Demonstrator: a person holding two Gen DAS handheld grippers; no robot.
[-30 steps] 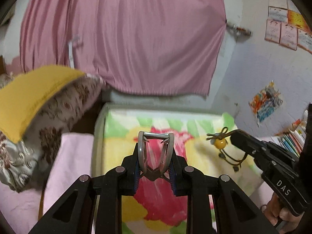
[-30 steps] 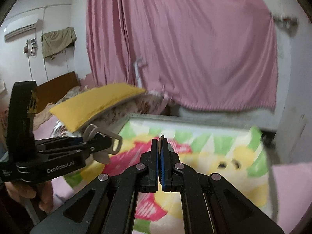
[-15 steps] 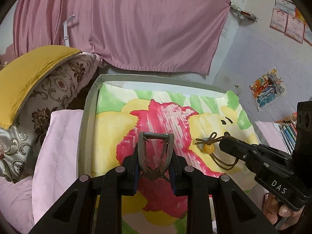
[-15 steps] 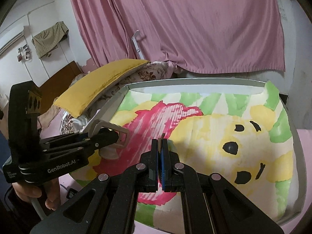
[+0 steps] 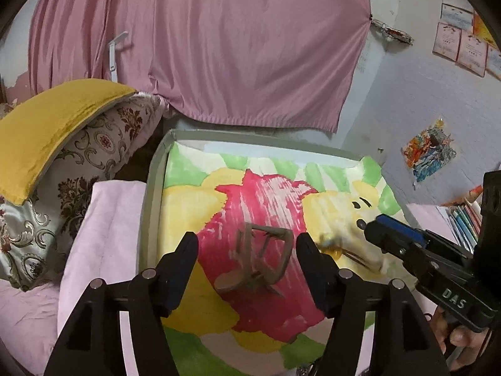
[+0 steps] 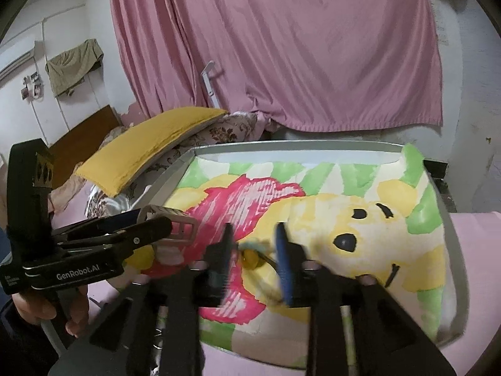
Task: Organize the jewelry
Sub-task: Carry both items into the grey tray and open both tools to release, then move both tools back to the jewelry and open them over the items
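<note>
A grey-brown claw hair clip (image 5: 261, 258) shows blurred and tilted between the spread fingers of my left gripper (image 5: 247, 266), free of both pads, over the red patch of the painted tray (image 5: 150, 203). The left jaws are opening. To its right, a yellow bead on a dark cord (image 5: 328, 244) is just off the tip of my right gripper (image 5: 375, 230). In the right wrist view the bead (image 6: 250, 255) is between the parting fingers of the right gripper (image 6: 253, 250), whose jaws are opening and pads stand clear of it. The left gripper (image 6: 150, 221) and clip (image 6: 175, 225) show at the left.
The grey-rimmed tray (image 6: 281, 148), painted with a bear, lies on pink bedding (image 5: 103, 228). A yellow cushion (image 5: 47, 128) on a patterned pillow (image 5: 84, 172) sits at the left. A pink curtain (image 5: 219, 47) hangs behind. Books (image 5: 463, 219) stand at the right.
Both grippers' jaws have spread apart. The clip has come off the left pads and tipped over. The bead cord has left the right gripper's shut fingers and is now between them.
</note>
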